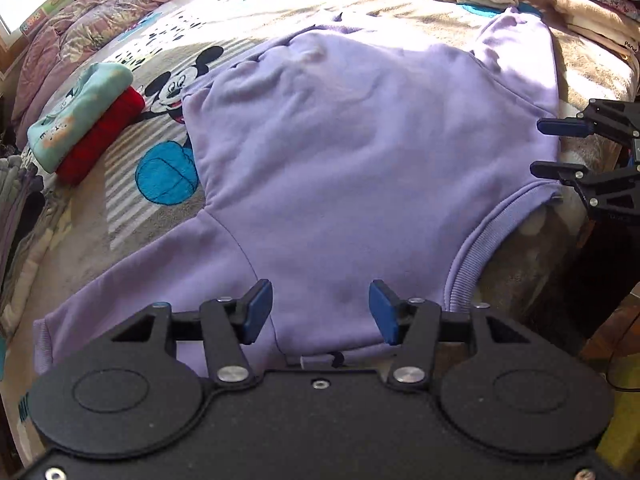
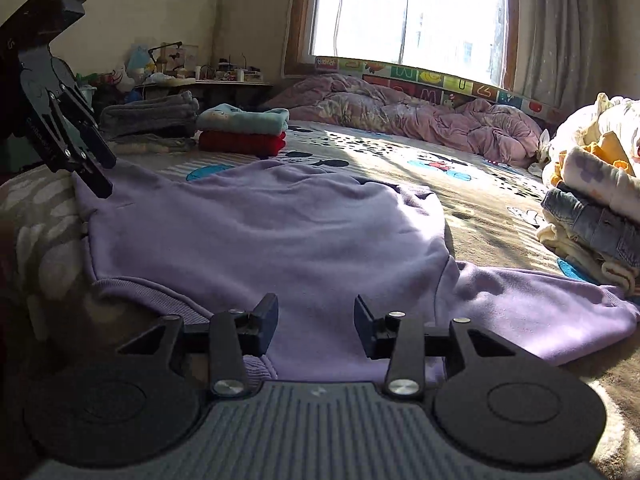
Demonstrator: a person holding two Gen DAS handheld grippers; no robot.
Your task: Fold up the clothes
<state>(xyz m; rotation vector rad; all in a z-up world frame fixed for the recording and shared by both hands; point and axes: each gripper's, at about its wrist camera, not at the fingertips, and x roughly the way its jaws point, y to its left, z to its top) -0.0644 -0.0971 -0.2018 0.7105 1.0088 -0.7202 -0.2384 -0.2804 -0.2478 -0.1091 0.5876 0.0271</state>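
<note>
Both grippers, left gripper (image 1: 321, 311) and right gripper (image 2: 316, 326), gape empty over the unfolded lilac sweatshirt (image 1: 360, 152); folded clothes (image 1: 86, 120) wait beyond.

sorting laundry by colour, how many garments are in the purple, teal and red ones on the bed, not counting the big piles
purple: 1, the sweatshirt spread flat
teal: 1, the folded top on the small stack
red: 1, the folded item under the teal one
total: 3
</note>
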